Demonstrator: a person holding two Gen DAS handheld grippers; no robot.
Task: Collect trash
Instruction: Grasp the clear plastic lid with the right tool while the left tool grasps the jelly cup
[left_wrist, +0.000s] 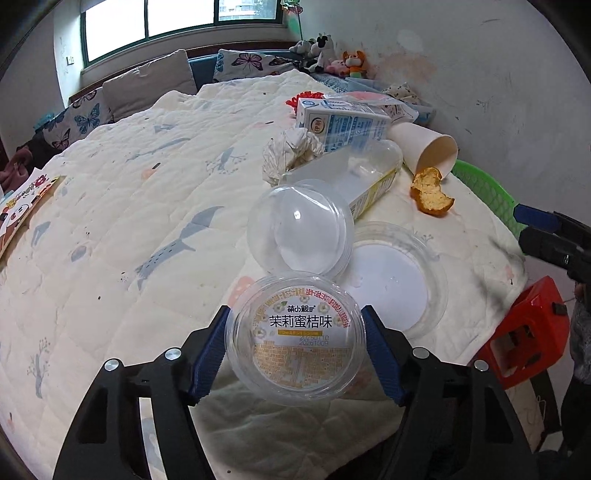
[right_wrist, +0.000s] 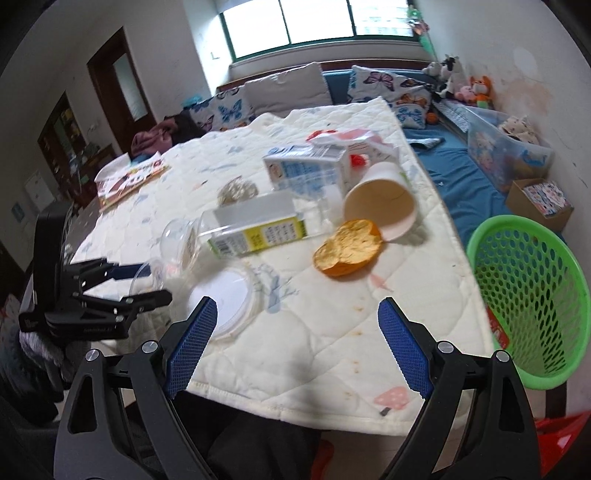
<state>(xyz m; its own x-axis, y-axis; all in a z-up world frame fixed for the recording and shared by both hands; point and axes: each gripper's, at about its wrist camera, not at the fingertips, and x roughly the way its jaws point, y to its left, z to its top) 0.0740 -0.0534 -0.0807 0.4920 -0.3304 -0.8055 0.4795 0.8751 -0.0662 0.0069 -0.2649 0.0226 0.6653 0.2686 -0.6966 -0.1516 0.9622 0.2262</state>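
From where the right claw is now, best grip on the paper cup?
Pinch the paper cup across its rim, coming in from the near table edge: it lies on its side, mouth toward the right claw. The orange peel rests against that rim, so come in above it.

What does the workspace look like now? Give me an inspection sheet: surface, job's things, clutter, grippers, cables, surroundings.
Surface: quilted cover, stained.
Job's things: clear labelled cup held by the left gripper; second clear cup, round lid, plastic box, milk carton, paper cup, orange peel, crumpled tissue; green basket at the table's edge.
Clutter: booklet.
Grippers: right gripper open, empty.
Cables: nothing seen.
Surroundings: window, cushions, plush toys, red stool.
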